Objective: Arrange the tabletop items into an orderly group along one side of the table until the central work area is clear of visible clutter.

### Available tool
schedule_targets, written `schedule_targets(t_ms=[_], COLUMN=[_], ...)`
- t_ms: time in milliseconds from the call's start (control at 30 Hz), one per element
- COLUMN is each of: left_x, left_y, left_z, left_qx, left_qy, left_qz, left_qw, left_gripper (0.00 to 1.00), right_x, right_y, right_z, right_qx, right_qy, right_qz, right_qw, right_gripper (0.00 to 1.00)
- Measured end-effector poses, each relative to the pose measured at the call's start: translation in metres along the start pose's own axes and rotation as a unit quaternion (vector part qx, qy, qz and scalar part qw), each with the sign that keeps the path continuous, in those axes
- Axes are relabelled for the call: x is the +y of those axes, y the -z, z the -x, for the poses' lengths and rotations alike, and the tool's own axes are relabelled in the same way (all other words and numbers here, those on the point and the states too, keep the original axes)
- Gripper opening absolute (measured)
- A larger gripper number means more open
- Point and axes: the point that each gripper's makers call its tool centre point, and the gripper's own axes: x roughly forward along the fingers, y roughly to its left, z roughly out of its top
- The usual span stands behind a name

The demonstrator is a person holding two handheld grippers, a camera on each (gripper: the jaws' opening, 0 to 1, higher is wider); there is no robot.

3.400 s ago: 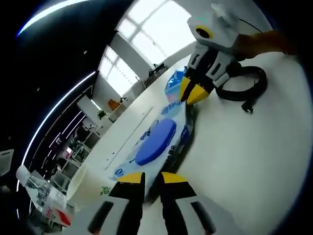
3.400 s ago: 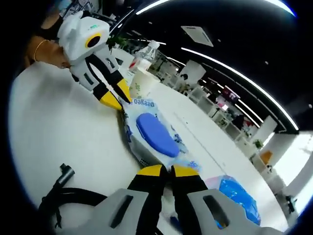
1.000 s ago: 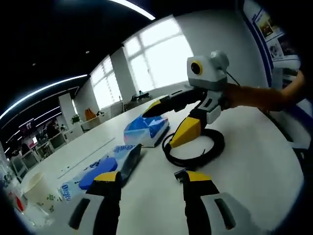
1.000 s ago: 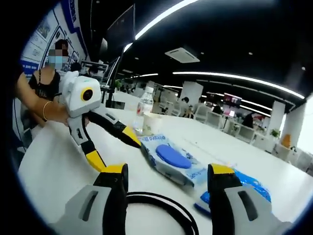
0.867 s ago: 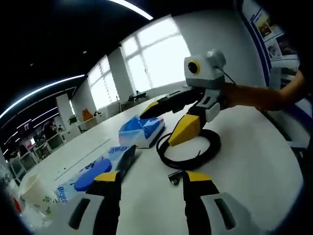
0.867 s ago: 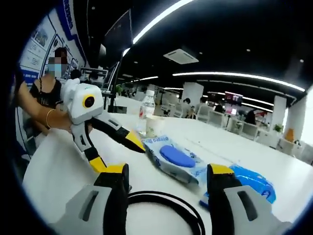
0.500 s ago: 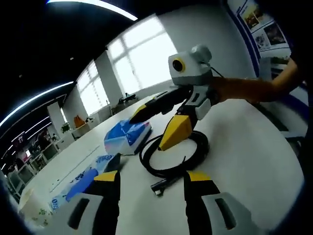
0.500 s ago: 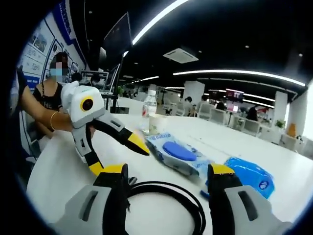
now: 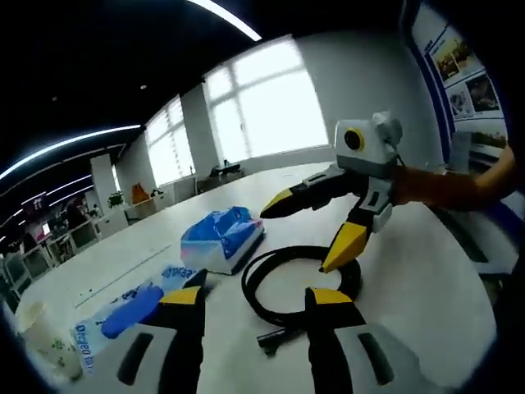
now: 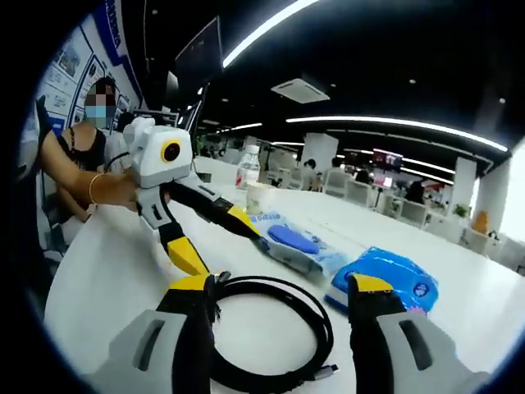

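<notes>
Left gripper view: cable (image 9: 283,283) coiled on tabletop (image 9: 426,279), between spread left tongs (image 9: 250,297) and spread right tongs (image 9: 308,234); blue pack (image 9: 221,238) and wipes (image 9: 123,312) seen beside it.

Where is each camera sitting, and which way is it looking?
Left gripper view: rides the left hand-held gripper, looking across the table at the cable, blue pack and windows; the right hand-held gripper and a forearm show.
Right gripper view: rides the right hand-held gripper, facing the other way; the left hand-held gripper and a person show.
Shared: cable, blue pack, wipes.
</notes>
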Motion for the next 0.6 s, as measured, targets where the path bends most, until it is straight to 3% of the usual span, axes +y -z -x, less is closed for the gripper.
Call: schedule_targets(t_ms=[167,267,333,467,600], left_x=[0.000,0.001,0.001,-0.002,-0.003], left_y=[-0.001,0.007,0.009,0.012,0.010], left_z=[-0.004,-0.008,-0.010,-0.016,-0.020], left_qx=[0.001,0.022,0.027,0.044,0.047], left_qy=[-0.001,-0.004,-0.005,0.005,0.008], left_qz=[0.012,0.008,0.026,0.046,0.049], left_qw=[0.9999,0.9997,0.9993,0.9979,0.9976], left_gripper=[0.47,0.47,0.46,0.35,0.35], right_x=[0.002,-0.002,-0.001,-0.001,0.003], right_y=[0.007,0.011,0.013,0.016,0.022], right_z=[0.007,0.011,0.015,0.023,0.027], right_qx=[0.001,0.001,0.002,0.000,0.002], right_qy=[0.006,0.031,0.040,0.062,0.073], right_qz=[-0.008,-0.008,-0.008,-0.035,-0.049], right_qw=[0.9999,0.9995,0.9992,0.9974,0.9961], right_gripper=[0.66,0.73,0.76,0.75,0.75])
